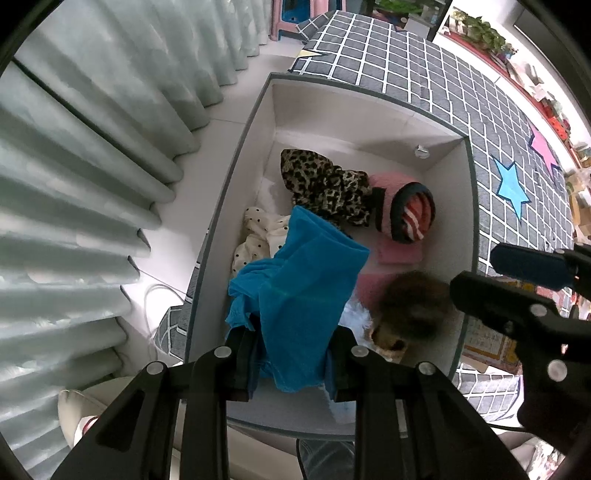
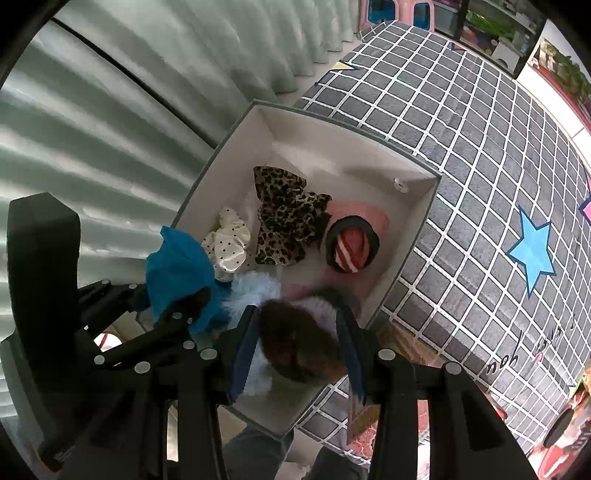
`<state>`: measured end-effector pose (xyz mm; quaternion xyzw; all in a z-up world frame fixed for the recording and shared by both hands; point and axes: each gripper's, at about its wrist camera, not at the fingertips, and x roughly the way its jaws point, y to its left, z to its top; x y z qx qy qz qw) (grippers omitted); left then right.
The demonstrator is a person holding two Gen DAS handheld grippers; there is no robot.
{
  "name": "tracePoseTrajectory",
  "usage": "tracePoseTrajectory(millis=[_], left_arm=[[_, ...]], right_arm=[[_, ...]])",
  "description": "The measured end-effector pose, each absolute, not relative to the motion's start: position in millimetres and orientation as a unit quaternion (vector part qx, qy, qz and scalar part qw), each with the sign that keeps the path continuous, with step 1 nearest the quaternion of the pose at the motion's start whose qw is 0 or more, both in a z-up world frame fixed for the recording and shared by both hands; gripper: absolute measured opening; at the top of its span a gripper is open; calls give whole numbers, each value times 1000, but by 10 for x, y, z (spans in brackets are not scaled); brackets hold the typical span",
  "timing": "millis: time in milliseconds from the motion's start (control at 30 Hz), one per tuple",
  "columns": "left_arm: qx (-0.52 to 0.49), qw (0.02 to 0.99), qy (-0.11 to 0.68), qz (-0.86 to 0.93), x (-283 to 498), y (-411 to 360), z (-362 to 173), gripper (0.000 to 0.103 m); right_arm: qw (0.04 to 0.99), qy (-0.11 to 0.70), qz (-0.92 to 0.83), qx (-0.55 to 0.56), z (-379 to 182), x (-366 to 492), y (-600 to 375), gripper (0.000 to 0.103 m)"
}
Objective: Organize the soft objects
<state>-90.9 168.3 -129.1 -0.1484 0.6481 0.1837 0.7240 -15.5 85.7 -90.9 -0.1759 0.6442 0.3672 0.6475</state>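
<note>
A white storage box (image 1: 467, 229) (image 2: 417, 218) stands on a grey checked bed cover. In it lie a leopard-print cloth (image 1: 325, 188) (image 2: 284, 218), a white polka-dot cloth (image 1: 255, 236) (image 2: 227, 240), a pink hat with a red-striped band (image 1: 410, 214) (image 2: 351, 249) and pale blue fluff (image 2: 251, 291). My left gripper (image 1: 291, 358) is shut on a blue cloth (image 1: 299, 295) (image 2: 177, 273) and holds it over the box's near left part. My right gripper (image 2: 301, 354) is shut on a brown furry soft toy (image 2: 299, 347) (image 1: 413, 310) over the box's near right corner.
Pale green curtains (image 1: 92, 166) hang to the left of the box above a white floor. The checked bed cover (image 2: 480, 184) with a blue star (image 2: 533, 251) spreads to the right. Shelves with plants (image 1: 480, 29) stand far back right.
</note>
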Motion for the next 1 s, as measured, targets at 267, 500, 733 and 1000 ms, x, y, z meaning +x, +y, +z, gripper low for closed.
tracePoseTrajectory(millis=[267, 500, 733, 1000], left_arm=[[-154, 730, 641, 178, -897, 1667, -1303, 37], [-146, 740, 634, 172, -905, 1625, -1247, 80], [-108, 769, 595, 205, -956, 1563, -1000, 80], [-131, 780, 579, 197, -998, 1623, -673, 90]], right_arm=[[648, 642, 371, -173, -903, -145, 874, 45], [654, 643, 363, -163, -876, -120, 806, 71], [668, 634, 357, -157, -778, -125, 718, 95], [692, 612, 357, -138, -534, -128, 611, 103]])
